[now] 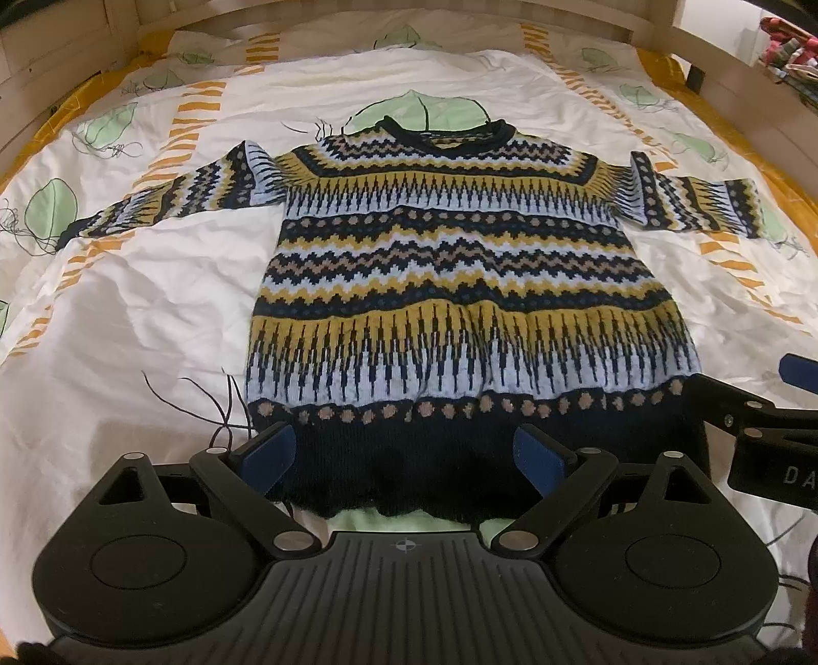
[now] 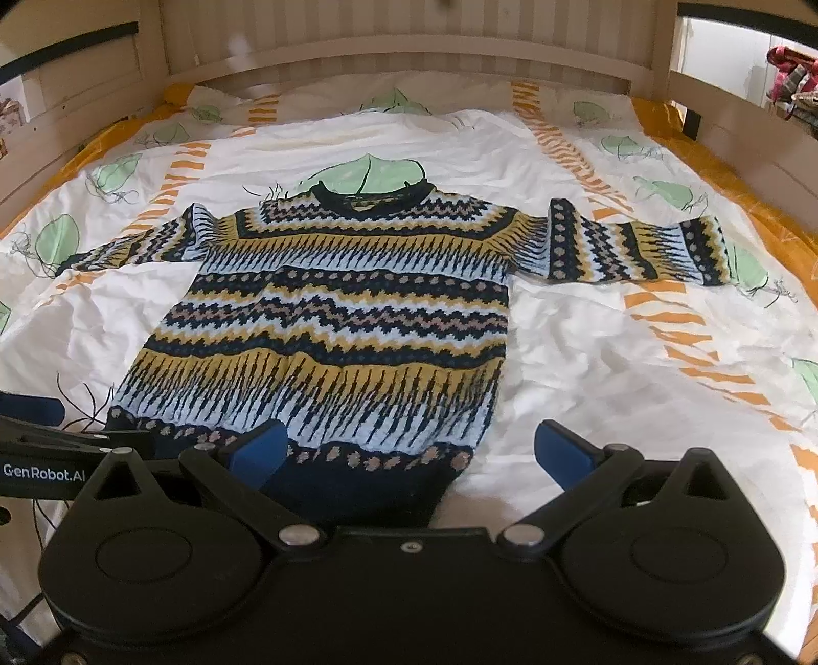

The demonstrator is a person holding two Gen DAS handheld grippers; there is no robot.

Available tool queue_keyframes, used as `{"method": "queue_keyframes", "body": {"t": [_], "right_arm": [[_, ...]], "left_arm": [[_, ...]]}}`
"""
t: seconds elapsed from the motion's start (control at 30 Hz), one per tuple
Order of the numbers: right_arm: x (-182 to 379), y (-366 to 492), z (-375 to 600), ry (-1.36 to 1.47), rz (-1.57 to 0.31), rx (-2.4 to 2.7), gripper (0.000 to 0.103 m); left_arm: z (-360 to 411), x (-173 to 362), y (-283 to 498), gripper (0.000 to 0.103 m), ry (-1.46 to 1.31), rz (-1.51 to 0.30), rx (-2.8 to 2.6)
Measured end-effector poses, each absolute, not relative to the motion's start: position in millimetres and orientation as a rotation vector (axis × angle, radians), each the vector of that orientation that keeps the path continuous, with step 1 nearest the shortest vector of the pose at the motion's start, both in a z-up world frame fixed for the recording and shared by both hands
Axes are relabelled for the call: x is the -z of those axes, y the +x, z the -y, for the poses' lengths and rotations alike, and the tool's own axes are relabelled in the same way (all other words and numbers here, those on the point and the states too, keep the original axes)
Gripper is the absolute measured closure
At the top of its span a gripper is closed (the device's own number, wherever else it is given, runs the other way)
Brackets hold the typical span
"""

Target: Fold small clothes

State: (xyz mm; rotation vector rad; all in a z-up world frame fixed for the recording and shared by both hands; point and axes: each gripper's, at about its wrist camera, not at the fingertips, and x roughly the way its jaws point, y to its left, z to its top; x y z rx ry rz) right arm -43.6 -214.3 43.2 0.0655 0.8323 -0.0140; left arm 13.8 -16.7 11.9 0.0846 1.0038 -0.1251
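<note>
The left gripper [image 1: 404, 463] hovers with fingers spread over the dark hem of the patterned sweater [image 1: 460, 266], hiding part of that hem; whether the pads touch the knit cannot be told. The right gripper [image 2: 409, 452] is likewise spread wide, straddling the hem's right corner. The sweater lies flat, sleeves out, mid-bed on a leaf-printed duvet [image 2: 588, 358]. At the far edge stands a wooden headboard [image 2: 409, 46]; clutter at the far right is blurred.
</note>
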Motion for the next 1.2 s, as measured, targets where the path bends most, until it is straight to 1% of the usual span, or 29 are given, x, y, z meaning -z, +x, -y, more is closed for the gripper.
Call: {"method": "queue_keyframes", "body": {"t": [0.27,0.5,0.8,0.93,1.03,1.2], "right_arm": [[-35.9,-38.6,219.7,0.094,-0.865,0.018,0.001],[-27.5,-22.6,232.7,0.153,-0.890,0.019,0.001],[-30.5,26.0,270.6,0.175,-0.813,0.070,0.002],[-30.5,57.8,289.2,0.143,-0.780,0.122,0.007],[-28.0,81.0,306.5,0.140,-0.767,0.166,0.008],[-17.0,120.3,338.4,0.161,-0.767,0.234,0.011]], "left_arm": [[18.8,-7.8,21.4,0.010,0.086,-1.010,0.132],[17.9,-11.8,41.4,0.010,0.082,-0.960,0.158],[26.3,-25.7,100.8,0.010,0.135,-0.845,0.227],[33.5,-27.0,132.4,0.010,0.176,-0.803,0.235],[36.9,-25.9,159.2,0.010,0.176,-0.790,0.247],[39.6,-17.3,201.0,0.010,0.134,-0.776,0.249]]}}
